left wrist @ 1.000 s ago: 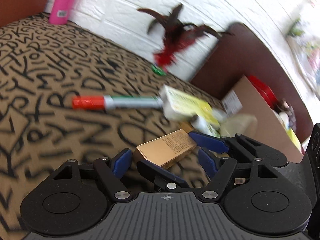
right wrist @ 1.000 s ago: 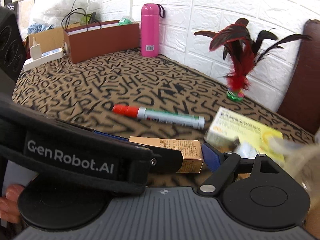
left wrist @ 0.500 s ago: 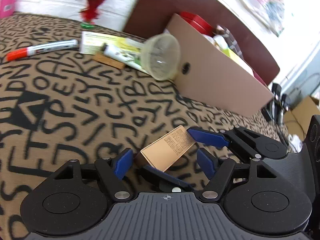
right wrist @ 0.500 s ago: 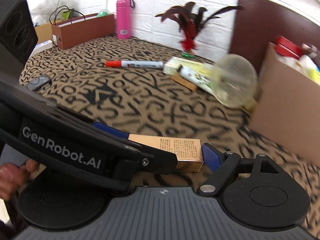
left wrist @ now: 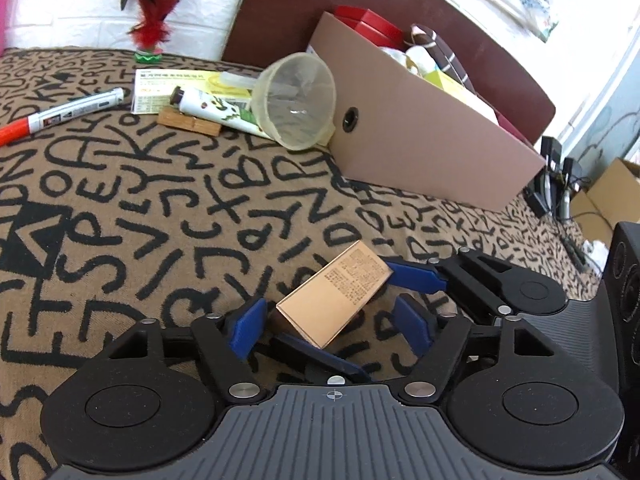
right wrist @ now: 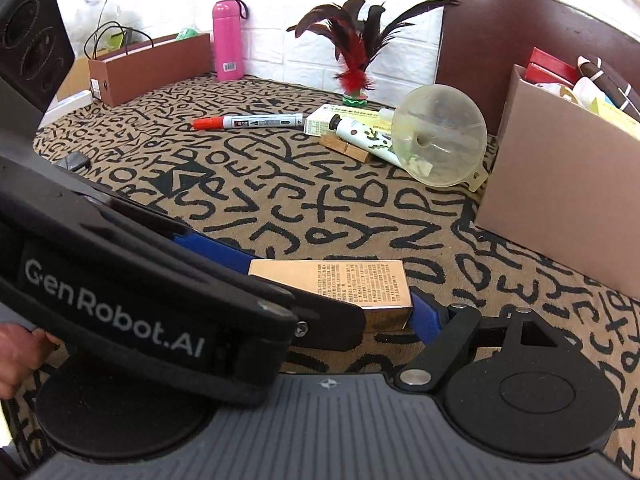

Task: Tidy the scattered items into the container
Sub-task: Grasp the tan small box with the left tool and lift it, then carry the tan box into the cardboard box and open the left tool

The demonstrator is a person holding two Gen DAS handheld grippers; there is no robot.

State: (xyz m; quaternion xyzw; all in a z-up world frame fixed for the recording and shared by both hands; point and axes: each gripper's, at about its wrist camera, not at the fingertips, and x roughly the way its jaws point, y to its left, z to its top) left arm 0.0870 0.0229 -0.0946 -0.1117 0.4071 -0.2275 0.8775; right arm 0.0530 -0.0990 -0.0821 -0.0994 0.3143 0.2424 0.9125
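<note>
A small gold box (left wrist: 335,298) is held above the patterned tablecloth. My right gripper (right wrist: 332,292) is shut on its ends; its blue fingers (left wrist: 416,276) show in the left wrist view. My left gripper (left wrist: 330,326) is open, its pads on either side of the box without touching it. The gold box (right wrist: 352,286) also shows in the right wrist view. The cardboard container (left wrist: 420,136) stands to the right, with items inside. A marker (left wrist: 60,114), a yellow-green box (left wrist: 180,84), a tube (left wrist: 216,110), a wooden block (left wrist: 188,122) and a clear funnel (left wrist: 296,102) lie beside it.
A red feather shuttlecock (right wrist: 354,60) stands by the white wall. A pink bottle (right wrist: 228,40) and a brown box (right wrist: 148,66) sit at the far left. A dark brown board (left wrist: 400,20) stands behind the container. A black speaker (right wrist: 32,32) is at the left.
Both grippers have pulled back from the scattered items with the gold box and turned toward the cardboard container. The right gripper's hold on the box is unchanged.
</note>
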